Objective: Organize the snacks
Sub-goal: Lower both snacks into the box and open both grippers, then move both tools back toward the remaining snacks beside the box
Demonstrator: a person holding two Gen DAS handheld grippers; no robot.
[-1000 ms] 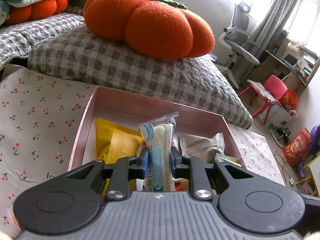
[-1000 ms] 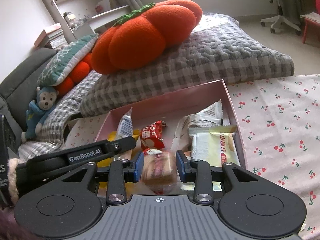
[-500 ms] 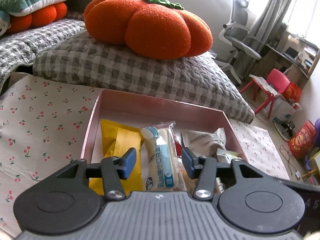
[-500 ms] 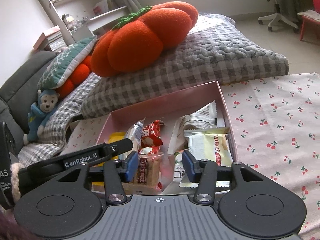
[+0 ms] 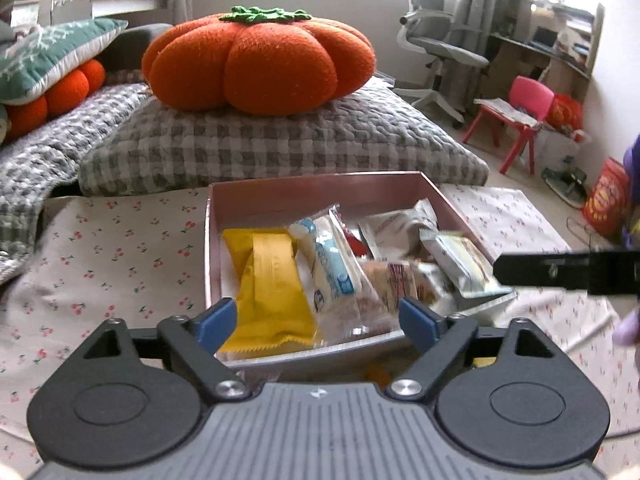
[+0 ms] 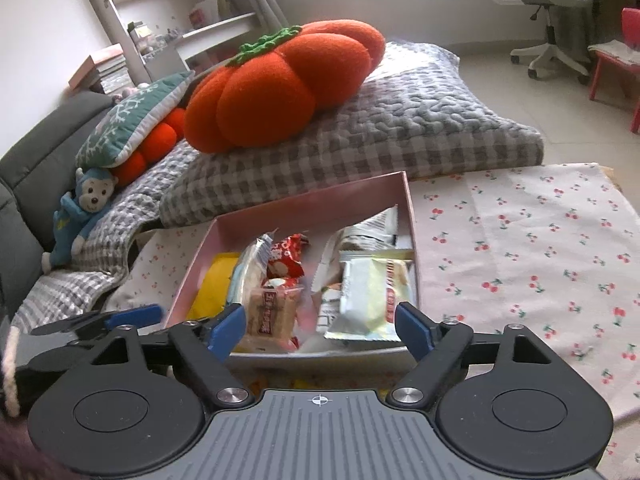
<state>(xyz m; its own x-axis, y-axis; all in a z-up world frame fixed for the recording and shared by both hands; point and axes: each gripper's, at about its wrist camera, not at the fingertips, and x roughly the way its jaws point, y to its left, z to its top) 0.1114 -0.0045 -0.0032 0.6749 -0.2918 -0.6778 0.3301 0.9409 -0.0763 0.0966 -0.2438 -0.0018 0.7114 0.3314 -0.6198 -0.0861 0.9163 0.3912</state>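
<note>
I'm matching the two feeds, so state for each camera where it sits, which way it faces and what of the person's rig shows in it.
Left wrist: sits on the left gripper, looks forward and down into the pink box; its own jaws are opening, empty, and the right gripper's finger pokes in from the right.
Right wrist: sits on the right gripper, faces the same box; its own jaws are opening, empty, and the left gripper is at the left.
Shared: box, snacks, orange pumpkin cushion.

Your left tool [image 5: 316, 322] tilts downward, its jaws opening with nothing pressed between the blue pads. Your right tool [image 6: 320, 330] tilts down alongside it, jaws likewise opening, gripping nothing. Each shows at the edge of the other's view.
</note>
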